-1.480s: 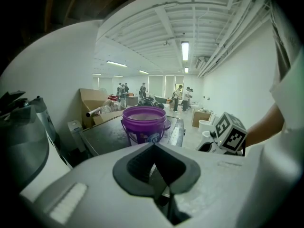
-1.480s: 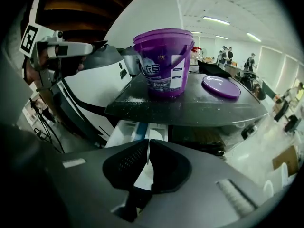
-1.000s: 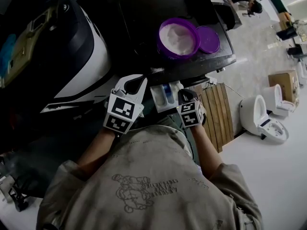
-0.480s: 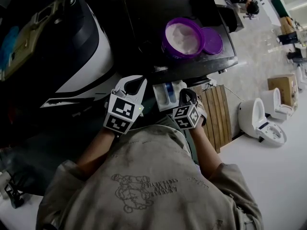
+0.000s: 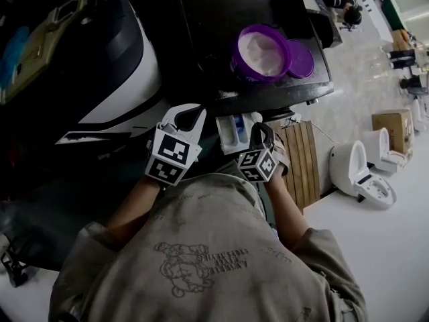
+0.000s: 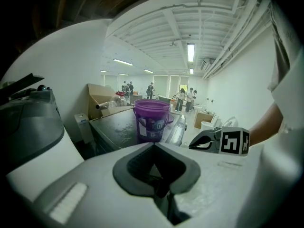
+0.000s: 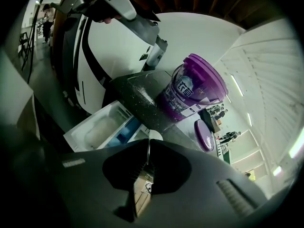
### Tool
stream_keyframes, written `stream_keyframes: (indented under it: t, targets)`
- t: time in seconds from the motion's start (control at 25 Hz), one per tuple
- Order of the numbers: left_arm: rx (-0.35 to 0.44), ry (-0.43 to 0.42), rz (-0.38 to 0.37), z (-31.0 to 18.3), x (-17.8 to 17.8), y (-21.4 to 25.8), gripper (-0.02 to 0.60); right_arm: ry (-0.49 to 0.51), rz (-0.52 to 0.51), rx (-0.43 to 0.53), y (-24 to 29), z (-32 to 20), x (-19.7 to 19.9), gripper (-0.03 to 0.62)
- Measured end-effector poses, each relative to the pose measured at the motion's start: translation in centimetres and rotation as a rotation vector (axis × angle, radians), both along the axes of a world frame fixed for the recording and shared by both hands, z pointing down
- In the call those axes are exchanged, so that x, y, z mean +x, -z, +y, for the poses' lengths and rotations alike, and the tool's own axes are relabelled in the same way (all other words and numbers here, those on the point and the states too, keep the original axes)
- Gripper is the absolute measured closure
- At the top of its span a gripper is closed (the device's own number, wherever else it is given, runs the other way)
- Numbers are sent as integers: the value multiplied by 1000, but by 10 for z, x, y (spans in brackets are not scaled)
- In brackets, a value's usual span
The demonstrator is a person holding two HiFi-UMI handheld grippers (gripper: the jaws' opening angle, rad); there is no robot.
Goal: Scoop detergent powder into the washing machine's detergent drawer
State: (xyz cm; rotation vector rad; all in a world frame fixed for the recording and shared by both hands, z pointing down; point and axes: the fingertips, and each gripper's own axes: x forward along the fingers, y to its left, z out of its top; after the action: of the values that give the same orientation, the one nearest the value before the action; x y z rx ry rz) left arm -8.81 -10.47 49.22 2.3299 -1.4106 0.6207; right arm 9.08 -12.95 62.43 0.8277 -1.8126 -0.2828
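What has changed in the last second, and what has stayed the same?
The right gripper has twisted at the open detergent drawer, so its marker cube shows turned faces; it remains shut on the white scoop. Nothing was taken or let go. The left gripper stayed shut and empty beside the drawer; the purple bucket and its lid stayed on the dark top.

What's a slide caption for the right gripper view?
Right gripper grips white scoop near open detergent drawer, purple tub beyond.

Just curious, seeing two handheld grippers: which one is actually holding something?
The right gripper: its jaws are shut on a white scoop. The left gripper has its jaws together on nothing.
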Motion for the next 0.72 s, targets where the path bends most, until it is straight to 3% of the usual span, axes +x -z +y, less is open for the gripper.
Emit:
stream_keyframes:
  t: [0.32,0.72]
  targets:
    - [-2,13,3,-2,-6,-4,580,-16,44,28,5,-3,3,557]
    - [-15,4,1,-3,-6,-9,581,-30,26,25,11,-3,1,557]
